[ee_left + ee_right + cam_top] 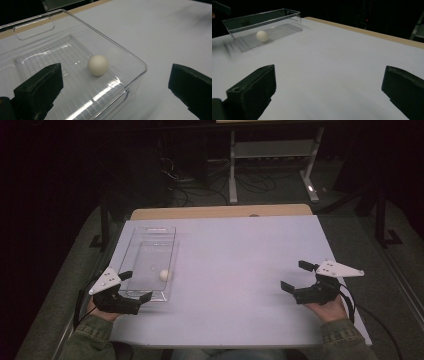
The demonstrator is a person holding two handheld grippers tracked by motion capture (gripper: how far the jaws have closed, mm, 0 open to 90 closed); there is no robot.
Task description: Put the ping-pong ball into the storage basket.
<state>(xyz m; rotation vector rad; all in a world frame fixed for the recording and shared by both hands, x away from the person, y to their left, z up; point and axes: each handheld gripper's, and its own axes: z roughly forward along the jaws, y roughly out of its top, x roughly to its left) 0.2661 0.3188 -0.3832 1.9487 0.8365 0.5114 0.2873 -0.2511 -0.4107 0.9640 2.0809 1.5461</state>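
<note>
Ball: white ball point(98, 65) lay inside the clear bin point(130, 53), near its end closest to me and against its right wall.
Bin: it stood lengthwise along the worktop's point(240, 250) left edge.
Left gripper: I held my left gripper point(136, 286) over the bin's near end, jaws wide apart, gripping nothing.
Right gripper: my right gripper point(296, 276) hung near the worktop's right edge, jaws spread, empty, well apart from the bin.

White ball point(164, 274) inside clear bin point(150, 236)
</note>
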